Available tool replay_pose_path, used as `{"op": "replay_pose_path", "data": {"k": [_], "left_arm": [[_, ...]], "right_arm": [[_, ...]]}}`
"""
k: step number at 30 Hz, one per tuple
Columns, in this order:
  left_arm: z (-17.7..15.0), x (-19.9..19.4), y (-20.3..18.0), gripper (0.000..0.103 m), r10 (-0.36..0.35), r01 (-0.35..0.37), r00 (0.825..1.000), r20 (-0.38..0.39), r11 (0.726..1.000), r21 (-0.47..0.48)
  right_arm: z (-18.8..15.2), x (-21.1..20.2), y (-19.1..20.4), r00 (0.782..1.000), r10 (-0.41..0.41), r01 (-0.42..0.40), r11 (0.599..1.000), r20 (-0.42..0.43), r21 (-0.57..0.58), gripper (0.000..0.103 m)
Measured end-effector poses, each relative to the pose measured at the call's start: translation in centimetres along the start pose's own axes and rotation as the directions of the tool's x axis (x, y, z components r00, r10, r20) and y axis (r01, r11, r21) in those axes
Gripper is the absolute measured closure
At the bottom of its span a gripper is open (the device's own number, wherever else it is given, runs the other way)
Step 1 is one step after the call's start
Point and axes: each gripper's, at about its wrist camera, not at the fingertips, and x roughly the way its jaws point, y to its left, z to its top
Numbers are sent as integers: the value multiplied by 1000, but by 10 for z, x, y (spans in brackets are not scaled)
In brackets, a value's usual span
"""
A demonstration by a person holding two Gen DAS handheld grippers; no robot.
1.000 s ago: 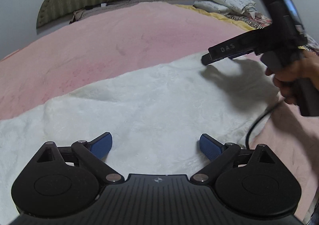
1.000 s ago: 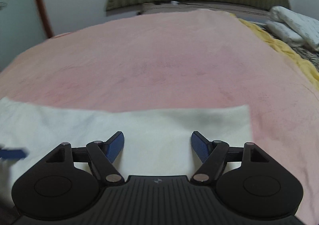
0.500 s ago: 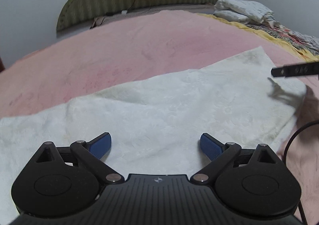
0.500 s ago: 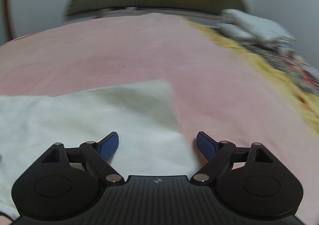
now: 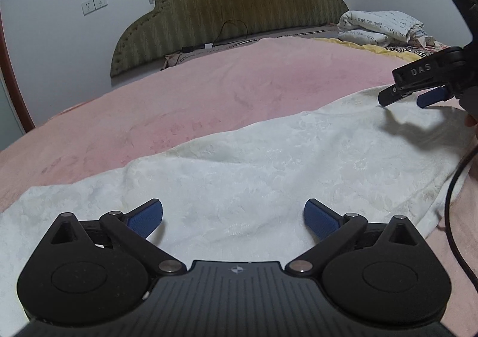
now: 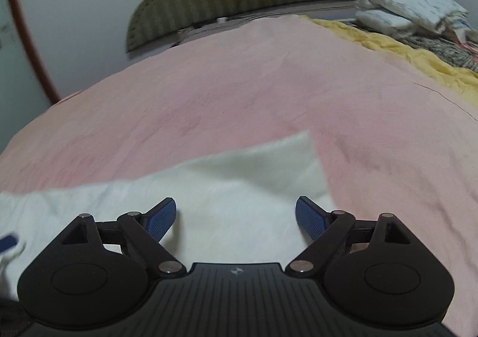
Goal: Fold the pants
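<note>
The white pants, a soft cloth with a faint embossed pattern, lie flat on the pink fleecy bedspread, spreading under and ahead of both grippers. The left gripper has just been opening; its ribbed blue pads stand wide apart over the cloth with nothing between them. The right gripper has opened too, nothing gripped, the pants' square corner just ahead of it. The right wrist view is blurred. A scalloped olive headboard lies beyond.
</note>
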Motion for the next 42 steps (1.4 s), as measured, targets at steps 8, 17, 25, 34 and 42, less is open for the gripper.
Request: {"op": "replay_pose_path", "data": {"k": [8,17,25,34,42], "left_arm": [[-1,8,17,0,-72,68,997,-37,992,-110],[-1,8,18,0,-77,72,996,-35,990,-118],[-1,8,18,0,-76,71,997,-34,990,-120],[-3,0,22,1,-62,58,998,-21,989,-138],[0,-23,48,0,44,-34,997,63,988,-148]], "right_arm": [[-23,-29,4,994,-103,102,994,45,28,13],[-40,-17,6,986,-161,163,986,36,-33,0],[-45,-16,9,983,-172,175,984,58,-43,0],[-45,-18,9,983,-171,173,984,60,-34,0],[-62,-68,-26,986,-117,87,968,116,236,0]]}}
